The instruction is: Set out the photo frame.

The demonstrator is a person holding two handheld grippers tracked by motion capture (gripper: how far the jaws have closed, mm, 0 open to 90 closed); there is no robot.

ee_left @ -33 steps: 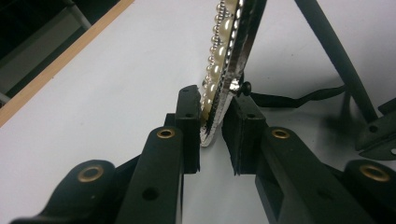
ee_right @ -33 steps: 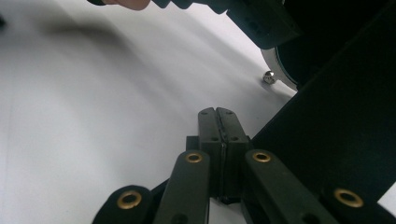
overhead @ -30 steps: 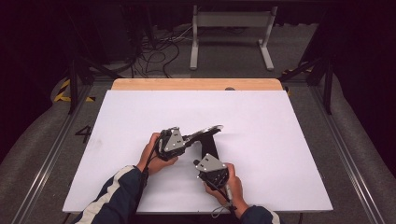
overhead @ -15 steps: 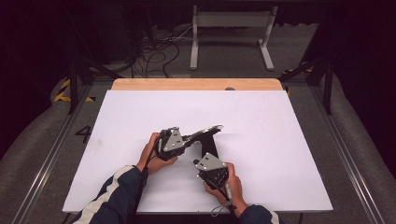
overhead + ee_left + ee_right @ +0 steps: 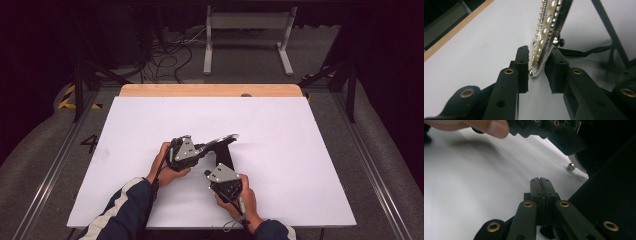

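A silver oval frame [image 5: 546,30] edged with pearl beads stands tilted on the white table top [image 5: 300,150], its black back stand [image 5: 224,157] propped behind it. My left gripper [image 5: 537,72] has the frame's lower rim between its pads. Its jaws have just been opening, and a thin gap shows beside the beads. In the high view the left gripper [image 5: 205,148] reaches the frame [image 5: 220,141] from the left. My right gripper [image 5: 540,182] is shut with nothing seen between its pads. It lies low on the table beside the black stand [image 5: 614,190], just below it in the high view [image 5: 221,167].
A wooden strip [image 5: 210,90] borders the table's far edge. Metal rails run along both sides, with cables and a white stand [image 5: 247,30] on the floor beyond. The other hand's fingertip [image 5: 486,125] and gripper body [image 5: 549,130] sit above the right jaws.
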